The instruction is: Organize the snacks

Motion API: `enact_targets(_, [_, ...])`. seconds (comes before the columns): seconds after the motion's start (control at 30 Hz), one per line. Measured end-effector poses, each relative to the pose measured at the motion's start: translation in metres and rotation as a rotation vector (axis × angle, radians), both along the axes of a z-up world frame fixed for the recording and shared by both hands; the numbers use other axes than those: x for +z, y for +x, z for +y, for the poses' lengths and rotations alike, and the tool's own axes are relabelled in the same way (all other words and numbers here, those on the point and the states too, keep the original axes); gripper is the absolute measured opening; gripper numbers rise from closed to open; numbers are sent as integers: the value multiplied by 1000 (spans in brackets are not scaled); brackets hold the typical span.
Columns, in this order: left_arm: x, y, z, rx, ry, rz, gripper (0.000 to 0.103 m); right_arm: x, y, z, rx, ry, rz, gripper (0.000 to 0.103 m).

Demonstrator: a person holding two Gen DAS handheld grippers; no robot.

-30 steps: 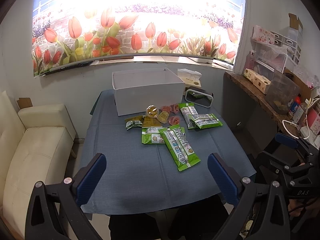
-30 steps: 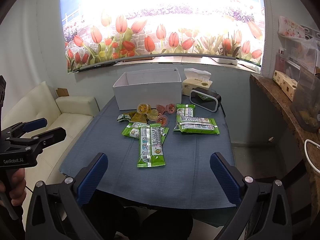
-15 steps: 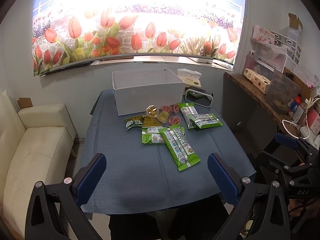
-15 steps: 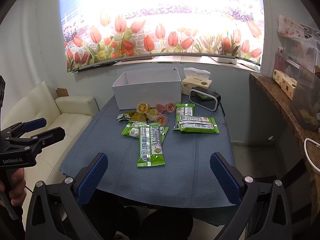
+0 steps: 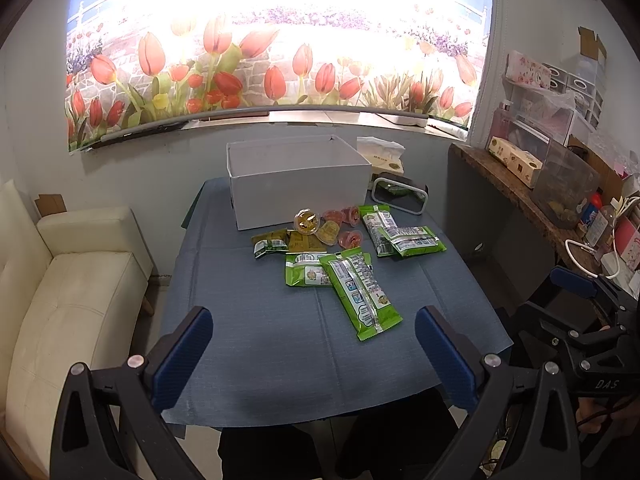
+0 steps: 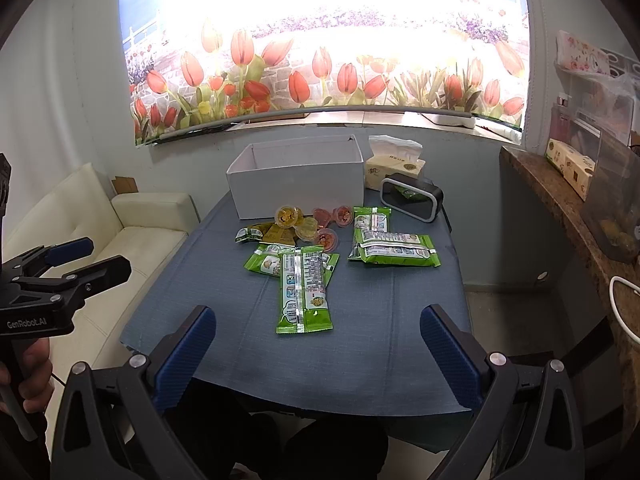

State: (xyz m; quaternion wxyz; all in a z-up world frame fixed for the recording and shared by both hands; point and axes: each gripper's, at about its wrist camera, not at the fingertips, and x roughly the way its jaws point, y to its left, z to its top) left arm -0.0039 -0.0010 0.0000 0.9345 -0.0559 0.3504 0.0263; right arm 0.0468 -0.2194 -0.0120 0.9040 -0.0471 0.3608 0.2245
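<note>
Several green snack packets [image 5: 360, 292] [image 6: 305, 288] lie on the blue tablecloth [image 5: 280, 352], with small jelly cups [image 5: 307, 221] [image 6: 287, 216] and dark sachets [image 5: 272, 242] behind them. An open white box [image 5: 300, 184] [image 6: 298, 184] stands at the table's far side. My left gripper [image 5: 314, 356] is open and empty above the near table edge. My right gripper [image 6: 318, 356] is open and empty, also at the near edge. Each gripper shows at the side of the other's view.
A tissue box [image 6: 394, 168] and a black clock [image 6: 412, 197] stand right of the white box. A cream sofa [image 5: 72, 288] is on the left. A cluttered wooden shelf [image 5: 532, 196] runs along the right wall.
</note>
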Motion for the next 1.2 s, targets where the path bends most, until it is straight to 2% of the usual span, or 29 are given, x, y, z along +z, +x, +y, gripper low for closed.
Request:
enact_targets(0.87, [0, 1, 0, -2, 0, 4, 103, -7, 1, 4, 8, -3, 21, 103])
enact_targets(1.03, [0, 1, 1, 2, -2, 3, 103, -12, 5, 8, 16, -5, 37, 103])
enact_targets(1.2, [-2, 0, 4, 5, -2, 3, 103, -30, 21, 18, 36, -13, 57, 103])
